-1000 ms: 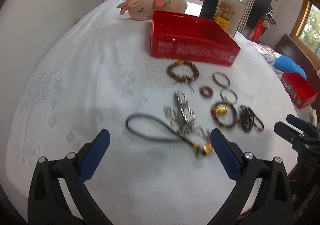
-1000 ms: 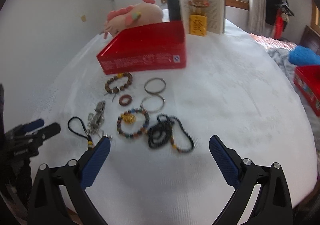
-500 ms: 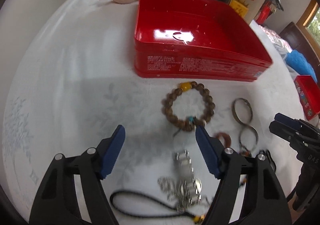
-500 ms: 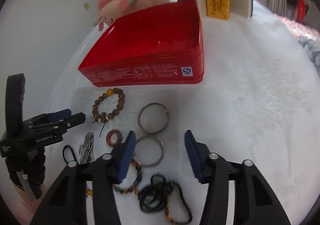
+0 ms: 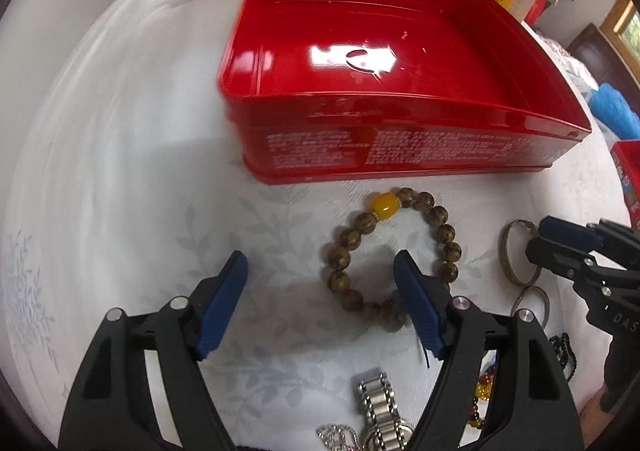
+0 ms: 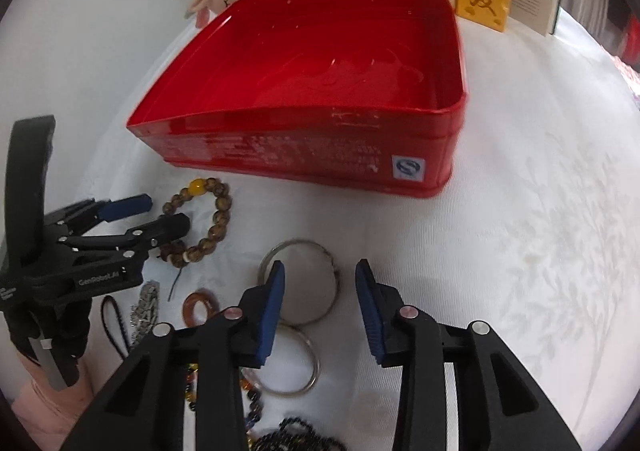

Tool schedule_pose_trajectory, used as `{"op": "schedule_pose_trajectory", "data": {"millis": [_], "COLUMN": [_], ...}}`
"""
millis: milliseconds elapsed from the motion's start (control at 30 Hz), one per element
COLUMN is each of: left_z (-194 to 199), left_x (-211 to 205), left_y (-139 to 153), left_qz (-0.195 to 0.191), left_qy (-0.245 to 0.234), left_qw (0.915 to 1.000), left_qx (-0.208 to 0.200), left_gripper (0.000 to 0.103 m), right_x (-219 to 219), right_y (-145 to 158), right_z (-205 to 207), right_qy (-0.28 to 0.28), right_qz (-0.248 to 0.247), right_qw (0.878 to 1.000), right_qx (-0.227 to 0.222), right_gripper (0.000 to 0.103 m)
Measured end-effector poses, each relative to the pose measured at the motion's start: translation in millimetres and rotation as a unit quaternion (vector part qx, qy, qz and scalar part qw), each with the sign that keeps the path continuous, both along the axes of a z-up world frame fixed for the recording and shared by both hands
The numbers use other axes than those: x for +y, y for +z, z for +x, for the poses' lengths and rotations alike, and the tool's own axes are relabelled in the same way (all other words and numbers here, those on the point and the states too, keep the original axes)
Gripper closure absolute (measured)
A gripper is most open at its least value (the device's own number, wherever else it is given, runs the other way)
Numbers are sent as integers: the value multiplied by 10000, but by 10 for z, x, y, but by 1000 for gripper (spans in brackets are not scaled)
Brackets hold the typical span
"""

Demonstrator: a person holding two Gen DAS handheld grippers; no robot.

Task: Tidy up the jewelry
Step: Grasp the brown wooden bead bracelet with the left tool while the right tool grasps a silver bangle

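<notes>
- Left gripper (image 5: 320,267), low in its frame: jaws spread wide and opening a touch. One pad sits inside the wooden bead bracelet (image 5: 394,251), the other outside it, I'd guess to pinch one side.
- Right gripper (image 6: 320,271) is narrowing around the rim of a metal bangle (image 6: 300,279), pads not touching yet.
- Up top, the red tin (image 6: 456,63) is empty, probably where everything goes.

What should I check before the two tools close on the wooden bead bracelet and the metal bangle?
1. Red tin empty, open: ok.
2. Wooden bead bracelet between the left tool pads: not ok, only its left side is inside; jaws opening.
3. Metal bangle between the right tool pads: ok for its right rim; jaws closing, no contact visible.
4. Tools apart from each other: ok.
5. Second bangle clear of the grasp: cannot tell.
</notes>
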State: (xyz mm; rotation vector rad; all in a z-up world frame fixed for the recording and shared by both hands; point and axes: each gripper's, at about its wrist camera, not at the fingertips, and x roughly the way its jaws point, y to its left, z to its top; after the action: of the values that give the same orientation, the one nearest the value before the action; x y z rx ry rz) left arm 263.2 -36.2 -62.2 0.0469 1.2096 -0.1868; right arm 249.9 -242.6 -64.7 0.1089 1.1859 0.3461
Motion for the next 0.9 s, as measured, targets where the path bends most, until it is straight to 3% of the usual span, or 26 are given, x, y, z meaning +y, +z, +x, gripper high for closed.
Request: {"op": "schedule_pose_trajectory", "data": {"millis": [200,533,767,900], "left_z": [66,39,-23,-106], "left_x": [-95,-293,-94,-13], "left_y": [-8,52,79,236], "left_qz": [95,94,-472,-752], "left_qy": [-128,-376,-180,-156], "left_qw": [9998,9990,9985,9959], "left_qx": [-80,-209,-218,-470], "left_gripper": [31,90,93,93], "right_x": [37,48,-118,-261], "right_y": [-45,-55,11,94], "right_z": [99,15,-114,-165], "right_qy": [218,415,295,191], "right_qz": [-251,-417,-10,277], "right_qw": [9993,9970,9981,9976], "right_qx": [-171,-506,-535,-610], "right_gripper": [82,99,99,99]}}
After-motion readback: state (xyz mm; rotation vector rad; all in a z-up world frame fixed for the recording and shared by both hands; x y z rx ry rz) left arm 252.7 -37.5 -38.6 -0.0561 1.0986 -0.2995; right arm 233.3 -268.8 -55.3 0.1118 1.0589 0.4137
